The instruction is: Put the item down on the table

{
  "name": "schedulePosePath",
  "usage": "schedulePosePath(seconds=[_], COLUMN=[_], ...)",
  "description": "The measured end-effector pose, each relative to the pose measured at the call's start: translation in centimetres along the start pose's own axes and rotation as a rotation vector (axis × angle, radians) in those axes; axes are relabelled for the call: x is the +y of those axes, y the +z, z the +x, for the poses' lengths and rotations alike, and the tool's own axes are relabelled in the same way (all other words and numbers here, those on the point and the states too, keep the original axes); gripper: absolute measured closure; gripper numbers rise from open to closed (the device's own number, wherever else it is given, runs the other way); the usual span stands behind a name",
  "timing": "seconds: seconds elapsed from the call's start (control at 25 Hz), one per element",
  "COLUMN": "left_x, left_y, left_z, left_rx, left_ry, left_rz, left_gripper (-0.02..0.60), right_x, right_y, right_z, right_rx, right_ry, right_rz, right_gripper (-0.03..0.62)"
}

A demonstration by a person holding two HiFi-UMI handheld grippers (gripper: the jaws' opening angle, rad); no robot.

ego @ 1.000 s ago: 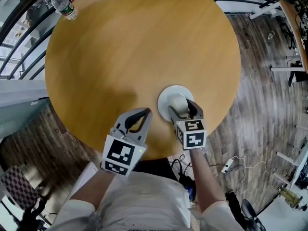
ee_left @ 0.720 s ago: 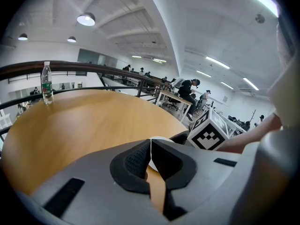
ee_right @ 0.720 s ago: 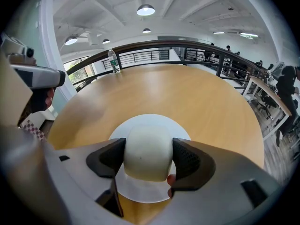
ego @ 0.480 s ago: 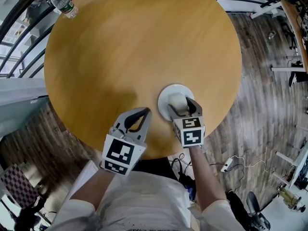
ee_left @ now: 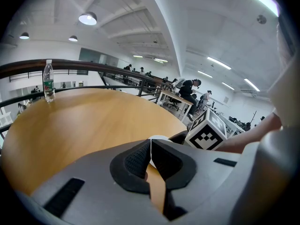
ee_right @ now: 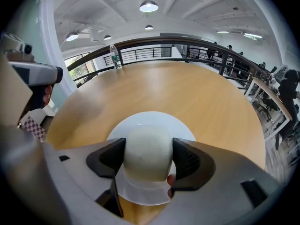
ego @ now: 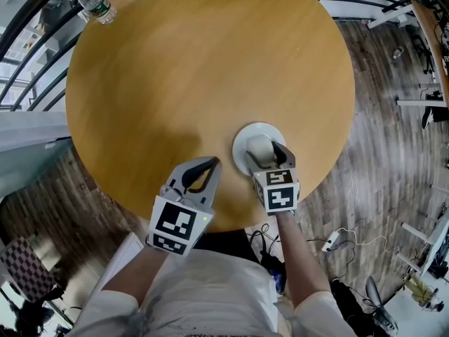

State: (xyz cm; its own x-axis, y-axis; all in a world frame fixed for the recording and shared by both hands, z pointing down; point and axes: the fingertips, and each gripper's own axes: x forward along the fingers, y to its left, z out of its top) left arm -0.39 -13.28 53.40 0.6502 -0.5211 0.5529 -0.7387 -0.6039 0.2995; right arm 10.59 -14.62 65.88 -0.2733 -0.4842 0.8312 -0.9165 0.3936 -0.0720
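Gripping a pale rounded item (ee_right: pixel 146 146) from both sides, the R gripper (ego: pixel 271 157) has its fingers (ee_right: pixel 191 161) pressed against it, directly over a white plate (ego: pixel 245 133) near the bench (ego: pixel 210 69) edge closest to the person. Can't tell if item touches plate. L gripper (ee_left: pixel 150 148) sits just beside it on the left, fingertips closed together w/ nothing btwn them. A water bottle (ego: pixel 95 4) stands upright at the far edge.

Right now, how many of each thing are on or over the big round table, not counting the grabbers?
Water bottle: 1
White plate: 1
Cream rounded item, over the plate: 1
Total: 3
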Motion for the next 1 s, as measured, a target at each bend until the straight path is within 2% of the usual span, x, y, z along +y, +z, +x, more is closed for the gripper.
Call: schedulePosePath(seconds=[1.0], left_x=[-0.06], left_y=[-0.09], left_z=[-0.33], left_rx=[0.013], left_ry=[0.002], left_rz=[0.003], left_gripper=[0.557], right_x=[0.07], right_y=[-0.31], right_z=[0.36], right_rx=[0.049], right_ry=[0.005], right_rz=[-0.016], right_gripper=[0.278])
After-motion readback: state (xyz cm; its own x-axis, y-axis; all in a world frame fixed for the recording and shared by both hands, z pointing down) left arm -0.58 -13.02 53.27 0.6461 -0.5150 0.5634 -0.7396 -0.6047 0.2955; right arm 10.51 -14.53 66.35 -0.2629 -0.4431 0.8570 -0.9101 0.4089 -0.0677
